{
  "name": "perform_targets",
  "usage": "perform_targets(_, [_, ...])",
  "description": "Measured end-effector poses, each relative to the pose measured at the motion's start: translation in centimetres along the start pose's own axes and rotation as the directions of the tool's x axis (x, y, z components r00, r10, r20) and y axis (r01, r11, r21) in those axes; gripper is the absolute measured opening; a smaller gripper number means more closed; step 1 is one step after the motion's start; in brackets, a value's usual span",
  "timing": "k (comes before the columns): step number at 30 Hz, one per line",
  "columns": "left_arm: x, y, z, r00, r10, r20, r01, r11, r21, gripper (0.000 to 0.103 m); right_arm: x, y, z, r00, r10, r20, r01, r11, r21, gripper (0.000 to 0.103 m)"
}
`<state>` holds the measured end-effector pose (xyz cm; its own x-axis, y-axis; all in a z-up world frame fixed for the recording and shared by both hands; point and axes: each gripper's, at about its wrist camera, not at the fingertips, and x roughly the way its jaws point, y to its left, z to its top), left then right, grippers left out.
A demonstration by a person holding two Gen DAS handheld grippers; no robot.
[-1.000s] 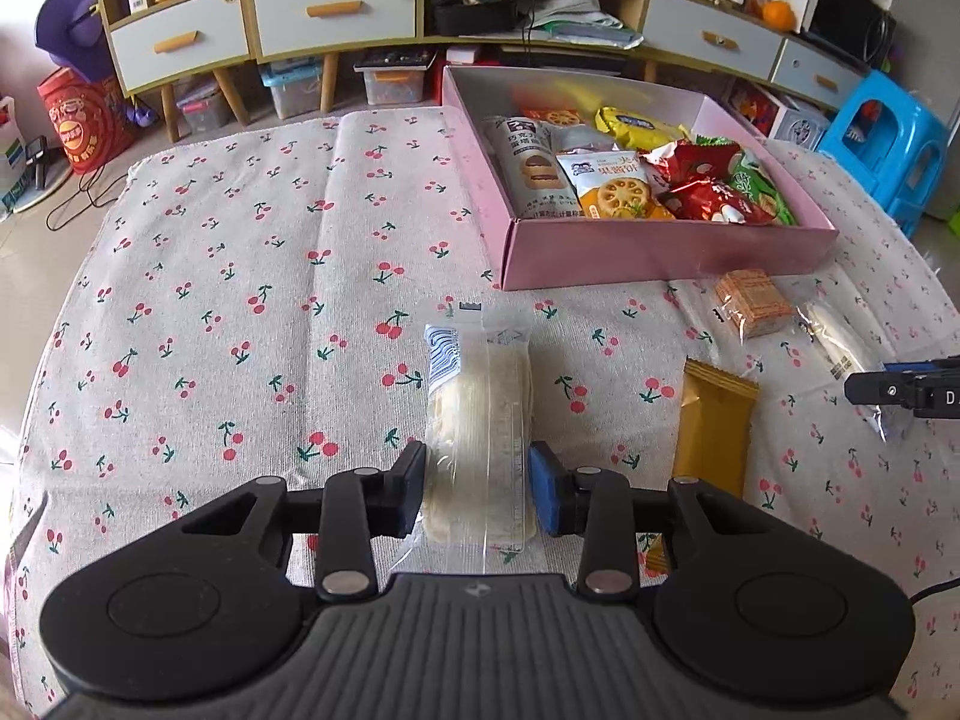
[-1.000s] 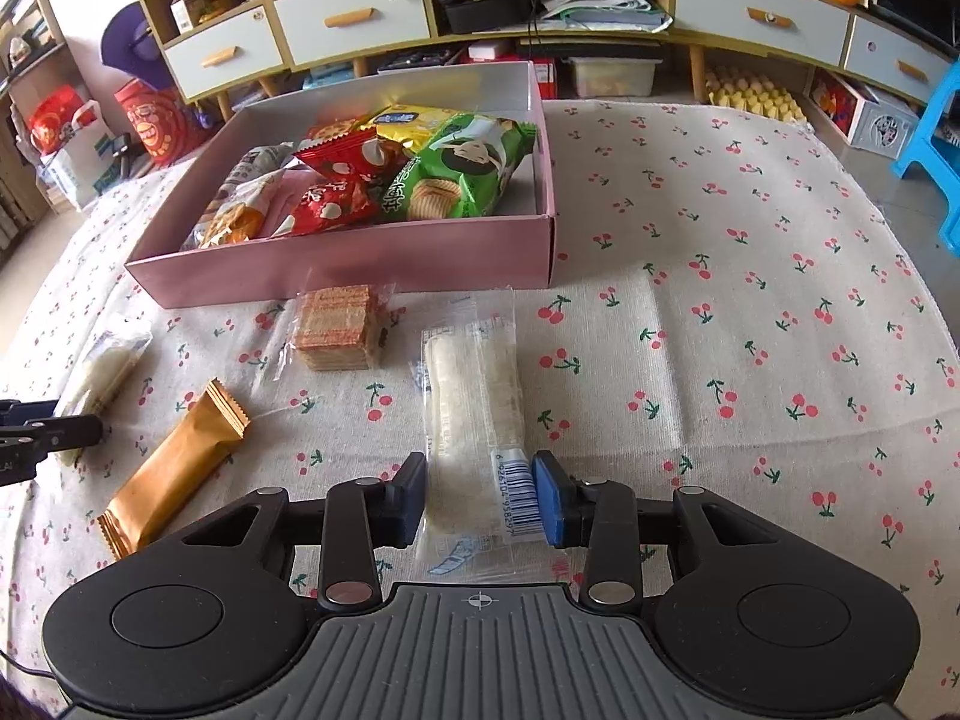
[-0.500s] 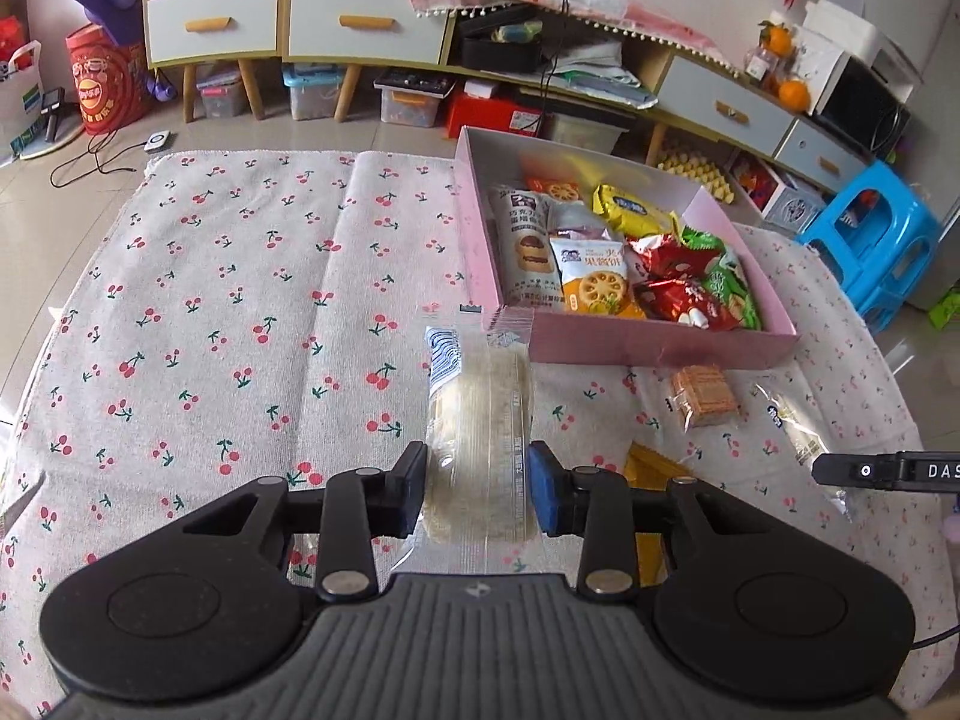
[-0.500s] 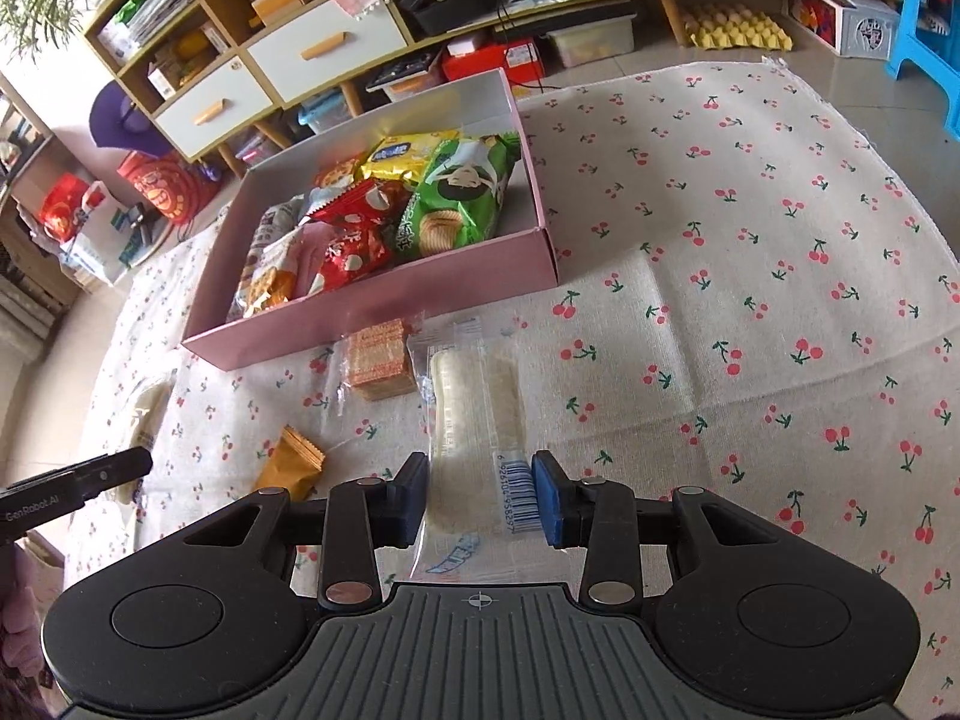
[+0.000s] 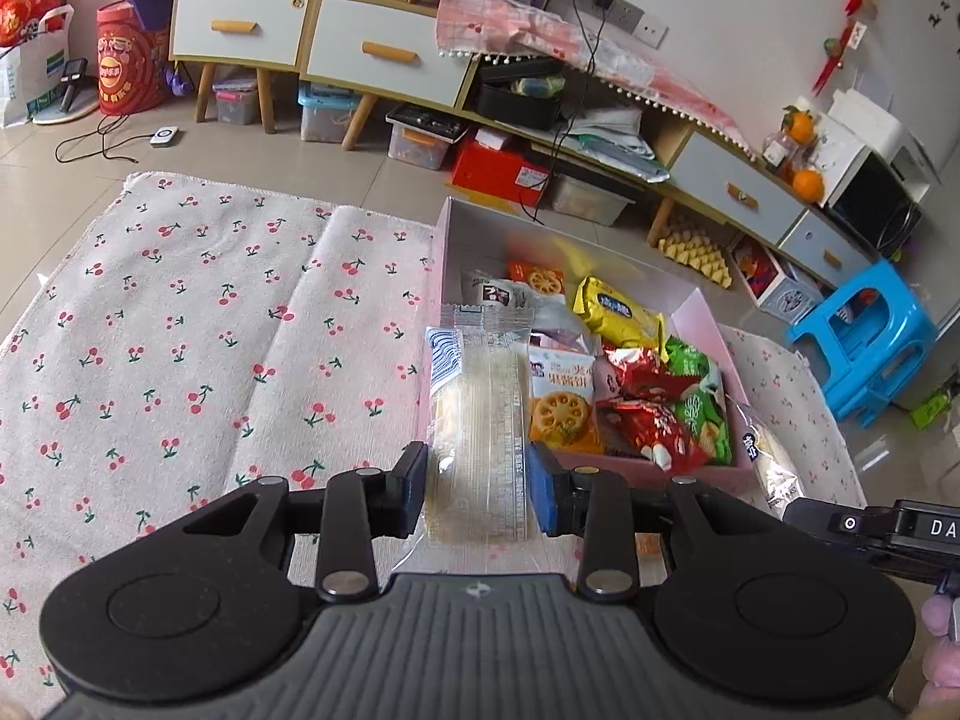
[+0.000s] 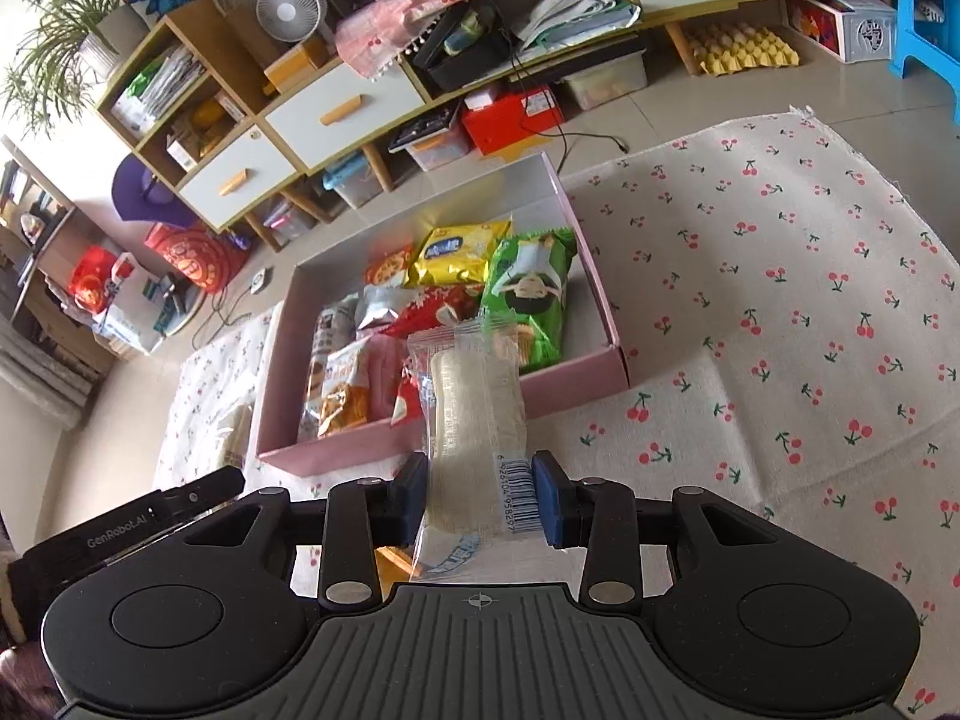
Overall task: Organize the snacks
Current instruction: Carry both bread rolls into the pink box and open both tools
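My left gripper (image 5: pixel 479 489) is shut on a clear-wrapped pale rice cracker pack (image 5: pixel 480 414), held in the air over the left front corner of the pink box (image 5: pixel 702 315). My right gripper (image 6: pixel 480 495) is shut on a second clear rice cracker pack (image 6: pixel 477 414) with a barcode, held above the pink box's (image 6: pixel 594 294) front wall. The box holds several snack bags: yellow (image 5: pixel 618 312), red (image 5: pixel 648 414), green (image 6: pixel 534 294) and orange ones. The right-hand pack (image 5: pixel 771 465) also shows at the right edge of the left wrist view, with the other gripper's body (image 5: pixel 882 531) below it.
The box sits on a cherry-print cloth (image 5: pixel 180 324) on the floor. A gold bar wrapper (image 6: pixel 393 561) lies under my right gripper. Cabinets with drawers (image 5: pixel 384 54) stand behind, storage bins under them. A blue stool (image 5: pixel 870 342) is at the far right.
Both grippers have lifted their rice cracker packs off the cloth and carried them up and forward over the pink box. The cloth and remaining snacks have dropped away below.
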<state>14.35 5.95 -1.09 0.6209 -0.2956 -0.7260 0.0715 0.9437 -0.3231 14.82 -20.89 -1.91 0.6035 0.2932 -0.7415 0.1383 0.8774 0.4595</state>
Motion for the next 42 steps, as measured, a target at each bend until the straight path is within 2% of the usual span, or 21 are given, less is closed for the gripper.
perform_targets(4, [1.4, 0.0, 0.6, 1.0, -0.017, 0.014, 0.018, 0.998, -0.058, 0.032, 0.8, -0.4, 1.3, 0.999, 0.002, 0.035, -0.003, 0.999, 0.035, 0.036])
perform_targets(9, [2.6, -0.8, 1.2, 0.997, -0.051, 0.052, 0.055, 0.996, -0.074, 0.032, 2.4, -1.4, 3.0, 0.997, 0.034, 0.065, -0.04, 0.995, 0.091, 0.036])
perform_targets(11, [3.1, -1.0, 1.3, 0.997, -0.057, 0.057, 0.061, 0.996, -0.072, 0.032, 3.1, -1.6, 3.4, 0.996, 0.047, 0.069, -0.055, 0.993, 0.107, 0.036])
perform_targets(14, [3.7, -1.3, 1.1, 0.998, -0.03, 0.058, 0.034, 0.998, -0.056, 0.032, 4.5, -1.7, 3.9, 0.994, 0.075, 0.08, -0.085, 0.987, 0.136, 0.036])
perform_targets(22, [3.9, -1.8, 0.8, 0.996, -0.002, 0.089, 0.003, 1.0, -0.006, 0.033, 6.6, -1.7, 4.2, 0.99, 0.09, 0.104, -0.106, 0.983, 0.153, 0.037])
perform_targets(24, [3.9, -1.8, 0.8, 0.996, -0.009, 0.09, 0.008, 1.0, 0.007, 0.034, 6.6, -1.7, 4.1, 0.989, 0.101, 0.11, -0.117, 0.982, 0.151, 0.039])
perform_targets(25, [3.8, -1.8, 0.8, 0.996, -0.007, 0.091, 0.006, 1.0, 0.01, 0.037, 6.7, -1.8, 4.1, 0.989, 0.105, 0.108, -0.121, 0.98, 0.156, 0.04])
perform_targets(27, [3.7, -1.8, 0.7, 0.994, 0.005, 0.106, -0.006, 1.0, 0.014, 0.045, 6.6, -2.1, 4.2, 0.988, 0.117, 0.099, -0.133, 0.975, 0.18, 0.054])
perform_targets(32, [3.3, -1.8, 0.9, 0.995, 0.0, 0.103, -0.001, 1.0, 0.005, 0.06, 5.9, -2.2, 4.1, 0.989, 0.096, 0.109, -0.113, 0.98, 0.163, 0.058])
perform_targets(33, [3.2, -1.8, 0.9, 0.995, 0.0, 0.1, -0.001, 1.0, 0.008, 0.064, 5.7, -2.1, 3.9, 0.99, 0.082, 0.111, -0.098, 0.984, 0.15, 0.065])
perform_targets(35, [2.9, -2.1, 0.7, 0.995, 0.007, 0.099, -0.009, 1.0, 0.024, 0.068, 5.2, -1.7, 3.6, 0.991, 0.074, 0.112, -0.088, 0.989, 0.12, 0.069])
perform_targets(37, [2.8, -2.4, 0.7, 0.996, 0.008, 0.086, -0.011, 0.999, 0.037, 0.074, 4.7, -1.2, 3.6, 0.991, 0.075, 0.112, -0.084, 0.993, 0.08, 0.069])
perform_targets(42, [2.2, -3.0, 0.2, 0.998, 0.003, 0.065, -0.009, 0.996, 0.089, 0.088, 2.9, -0.9, 3.2, 0.988, 0.076, 0.131, -0.081, 0.996, 0.027, 0.083])
